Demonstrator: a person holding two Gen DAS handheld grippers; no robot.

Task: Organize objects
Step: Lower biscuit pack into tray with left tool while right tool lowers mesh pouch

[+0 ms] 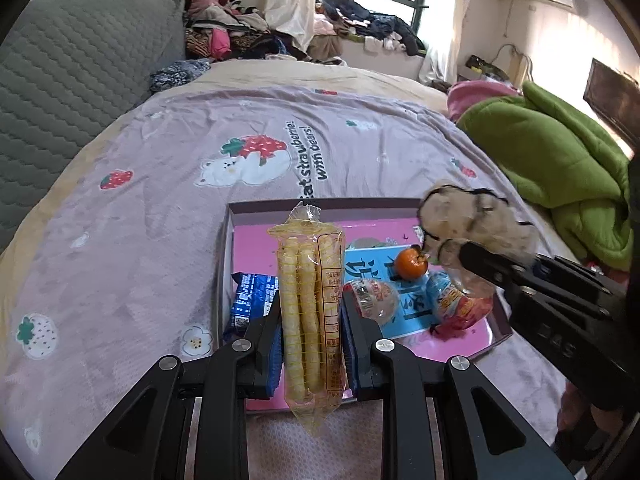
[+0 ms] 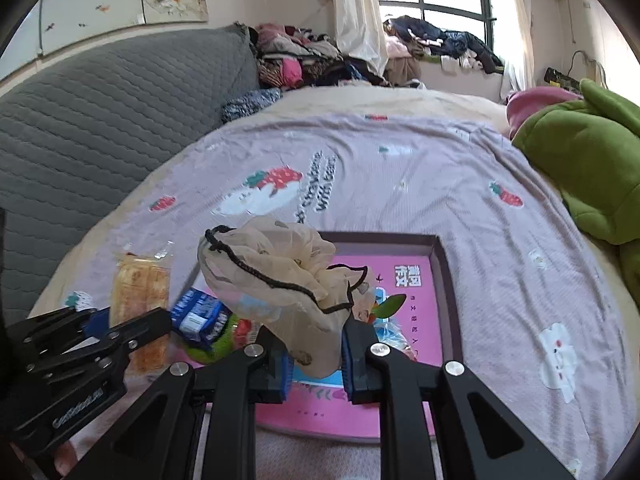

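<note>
Tray (image 1: 230,248) crowded; blanket (image 1: 140,240) left clear.

Left gripper (image 1: 312,344) pitched down, clamped; right gripper (image 2: 314,356) likewise, seemingly tighter.

We are seeing the tray (image 1: 236,216) lying on the bedspread (image 1: 160,184), holding the orange (image 1: 411,263) behind two snack capsules (image 1: 372,296). The biscuit packet (image 1: 254,300) is sitting at its left, the pillow (image 1: 80,64) lying far behind.

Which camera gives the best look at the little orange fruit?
The left wrist view: the orange fruit sits unobstructed in the pink tray. In the right wrist view, the sheer fabric pouch held in the right gripper hides that spot, so the fruit isn't visible.
</note>
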